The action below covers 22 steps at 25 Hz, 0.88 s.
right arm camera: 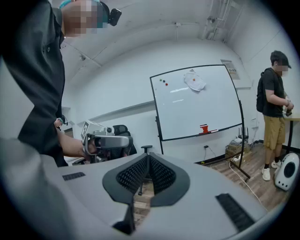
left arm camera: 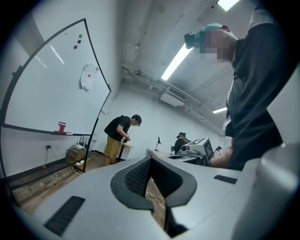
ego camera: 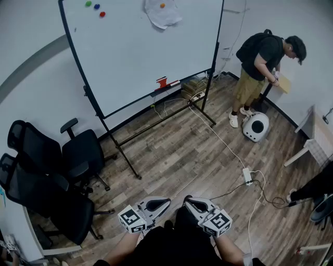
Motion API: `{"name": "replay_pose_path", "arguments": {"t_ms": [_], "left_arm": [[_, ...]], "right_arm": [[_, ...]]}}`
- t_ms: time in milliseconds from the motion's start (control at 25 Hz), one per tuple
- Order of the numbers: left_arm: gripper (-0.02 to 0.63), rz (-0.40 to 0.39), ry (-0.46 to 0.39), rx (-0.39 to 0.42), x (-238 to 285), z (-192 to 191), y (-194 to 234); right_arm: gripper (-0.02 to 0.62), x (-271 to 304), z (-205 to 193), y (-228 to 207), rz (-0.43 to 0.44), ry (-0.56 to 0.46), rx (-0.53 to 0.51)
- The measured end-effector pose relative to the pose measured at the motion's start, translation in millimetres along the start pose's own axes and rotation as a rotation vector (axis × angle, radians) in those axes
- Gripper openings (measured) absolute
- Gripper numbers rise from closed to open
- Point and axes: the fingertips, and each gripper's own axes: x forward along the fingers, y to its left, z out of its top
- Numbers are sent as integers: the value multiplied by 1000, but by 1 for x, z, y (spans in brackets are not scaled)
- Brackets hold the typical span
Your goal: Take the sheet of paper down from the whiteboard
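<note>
A crumpled white sheet of paper hangs at the top of the whiteboard, pinned by an orange magnet. It also shows far off in the left gripper view, paper, and in the right gripper view, paper. Both grippers are held low and close to my body, several steps from the board. My left gripper is shut with nothing in it, its tips meeting. My right gripper is likewise shut and empty, tips together. Each gripper faces the other.
A person stands at the right wall by a white round device. Black office chairs stand at the left. A power strip and cables lie on the wood floor. A red eraser sits on the board's tray.
</note>
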Motion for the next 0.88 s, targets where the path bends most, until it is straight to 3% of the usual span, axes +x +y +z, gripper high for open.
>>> {"name": "replay_pose_path", "arguments": {"t_ms": [680,880], "left_arm": [[11,29,5,-29,22,-3,27],[11,44,8,-34,38,1,45]], "right_arm": [[28,-5,8,-45,-72,-38,28],[28,-2,4,-70,-52,-44,73]]}}
